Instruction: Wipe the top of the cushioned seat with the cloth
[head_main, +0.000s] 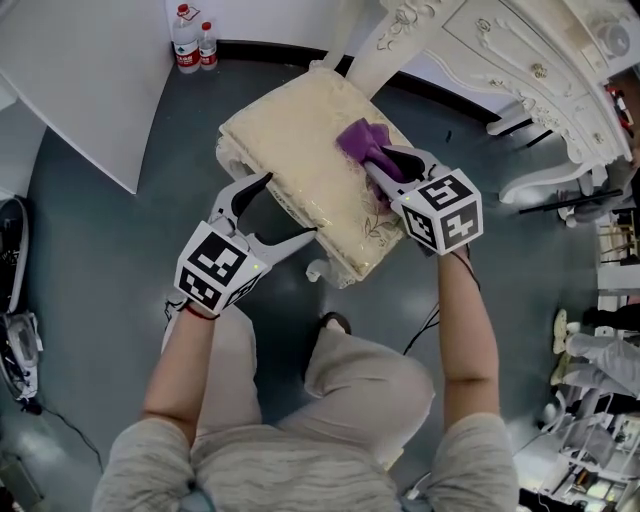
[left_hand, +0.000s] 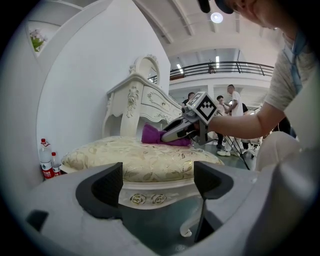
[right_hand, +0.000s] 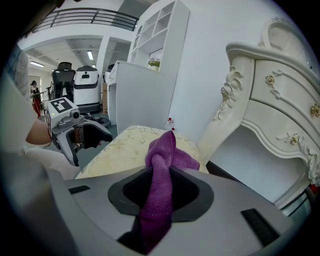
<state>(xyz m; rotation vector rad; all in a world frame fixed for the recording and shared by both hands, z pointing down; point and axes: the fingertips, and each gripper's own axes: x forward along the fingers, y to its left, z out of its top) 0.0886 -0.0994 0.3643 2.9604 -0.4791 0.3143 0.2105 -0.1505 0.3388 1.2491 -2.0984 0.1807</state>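
A cream cushioned seat (head_main: 300, 160) with a floral pattern stands on the grey floor in front of me. A purple cloth (head_main: 362, 143) lies bunched on its right half, and my right gripper (head_main: 378, 160) is shut on the cloth, pressing it onto the cushion. The right gripper view has the cloth (right_hand: 161, 172) pinched between the jaws, over the seat (right_hand: 125, 147). My left gripper (head_main: 290, 205) hangs open and empty off the seat's near left edge. From the left gripper view, the seat (left_hand: 140, 160) lies ahead with the cloth (left_hand: 152, 135) and right gripper (left_hand: 180, 132) on top.
An ornate white dressing table (head_main: 520, 60) stands just beyond the seat on the right. A white panel (head_main: 90, 70) and two water bottles (head_main: 195, 45) stand at the back left. My knees (head_main: 340, 380) are close under the seat's near edge. Equipment clutters the right side.
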